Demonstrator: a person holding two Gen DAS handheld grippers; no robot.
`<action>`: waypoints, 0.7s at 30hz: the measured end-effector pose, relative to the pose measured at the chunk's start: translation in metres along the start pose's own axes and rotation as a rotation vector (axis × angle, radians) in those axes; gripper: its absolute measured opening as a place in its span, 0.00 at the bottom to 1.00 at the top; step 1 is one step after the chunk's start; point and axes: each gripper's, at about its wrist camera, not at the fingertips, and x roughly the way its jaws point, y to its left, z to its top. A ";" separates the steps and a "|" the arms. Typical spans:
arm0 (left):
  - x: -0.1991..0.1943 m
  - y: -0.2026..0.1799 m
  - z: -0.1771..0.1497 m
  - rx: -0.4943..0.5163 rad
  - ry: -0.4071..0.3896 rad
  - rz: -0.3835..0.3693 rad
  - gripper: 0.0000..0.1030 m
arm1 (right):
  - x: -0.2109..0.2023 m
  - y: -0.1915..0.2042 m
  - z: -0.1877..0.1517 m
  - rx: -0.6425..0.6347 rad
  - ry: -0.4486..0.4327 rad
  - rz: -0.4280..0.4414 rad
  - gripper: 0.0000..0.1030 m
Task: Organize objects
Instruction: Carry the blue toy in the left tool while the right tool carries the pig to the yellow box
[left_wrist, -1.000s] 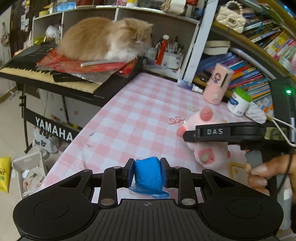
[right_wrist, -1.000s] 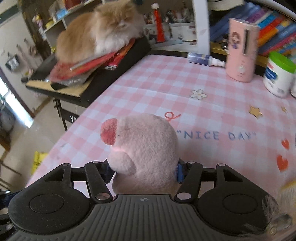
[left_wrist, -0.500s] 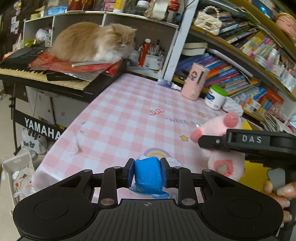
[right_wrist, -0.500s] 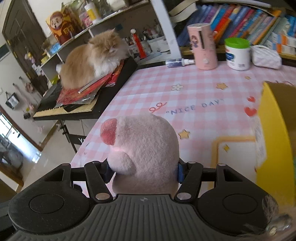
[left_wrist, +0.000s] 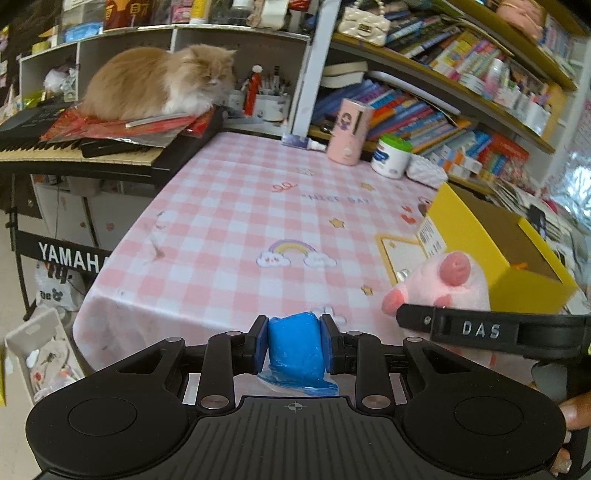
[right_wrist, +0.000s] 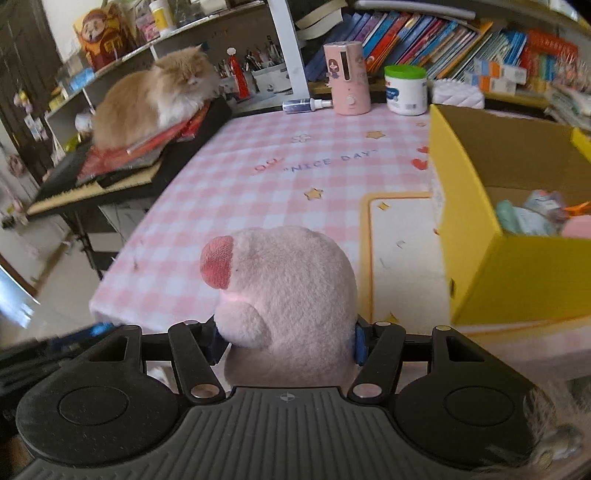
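1. The table (left_wrist: 229, 206) is lying under a pink checked cloth, its near middle bare, giving room to work.
2. The yellow box (right_wrist: 517, 280) is sitting open at the table's right side, already holding a few small items, so it is likely serving as the collection bin.
3. The pig plush (right_wrist: 291, 295) is riding in the right gripper (right_wrist: 288, 343), held above the table just left of the box; the pads are squeezing its soft body from both sides, probably for dropping into the box.
4. The blue packet (left_wrist: 295, 347) is being pinched by the left gripper (left_wrist: 294, 343), jaws nearly closed on it, beside the plush and likely waiting for the same box.
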 end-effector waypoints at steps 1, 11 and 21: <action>-0.003 -0.001 -0.004 0.009 0.005 -0.006 0.26 | -0.003 0.001 -0.006 -0.004 0.000 -0.006 0.57; -0.018 -0.025 -0.032 0.104 0.056 -0.099 0.26 | -0.043 -0.007 -0.059 0.055 -0.011 -0.071 0.57; -0.013 -0.067 -0.038 0.194 0.077 -0.222 0.26 | -0.077 -0.043 -0.085 0.172 -0.026 -0.193 0.57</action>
